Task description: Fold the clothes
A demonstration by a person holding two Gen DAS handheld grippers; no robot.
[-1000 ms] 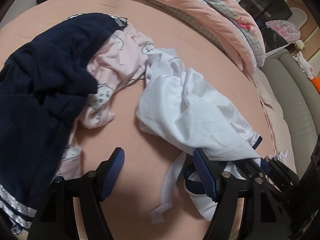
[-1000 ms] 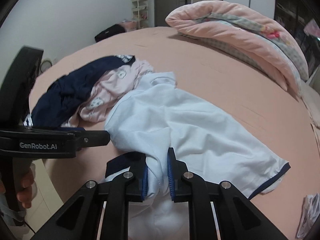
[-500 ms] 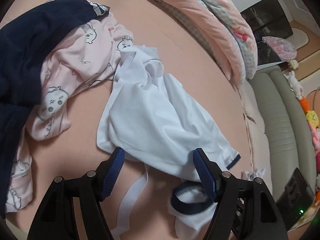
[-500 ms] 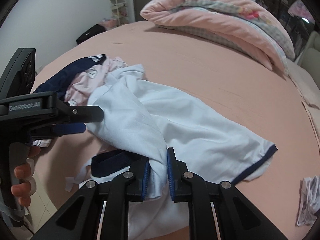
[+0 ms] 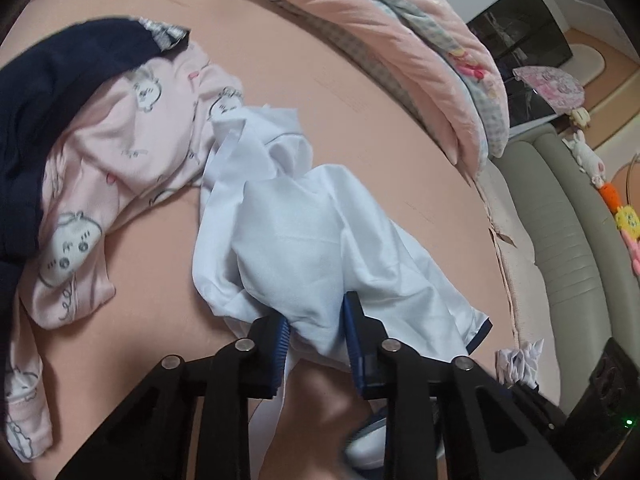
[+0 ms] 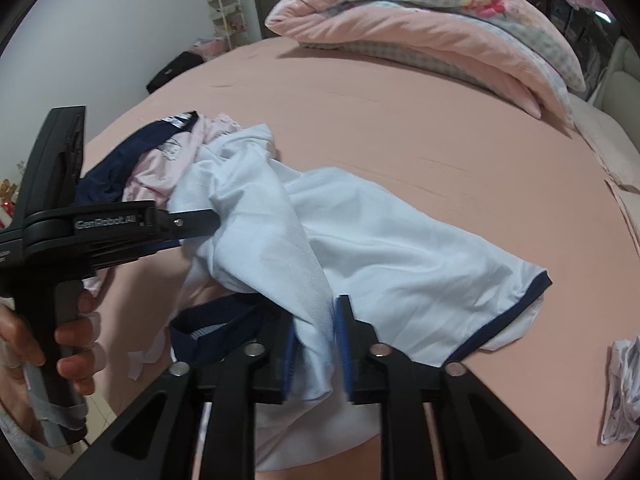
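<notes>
Clearly the white garment (image 6: pixel 400 248) is bunched, not flat: it lies crumpled across the pink bed (image 6: pixel 400 120), navy trim showing at one hem and at a loose band near the bed's edge. Both tools have cloth between their blue pads, the left gripper (image 5: pixel 316 336) around a thick fold and the right gripper (image 6: pixel 314 344) around a hanging wad, each narrowed onto the fabric. Since each seems to pinch a gathered lump and not a seam or corner, lifting could drag several layers at once and leave it twisted, or the slick cloth could slip free. Its far end touches the pink printed pyjamas (image 5: pixel 120 152) beside a navy garment (image 5: pixel 52 92), which might snag and follow
</notes>
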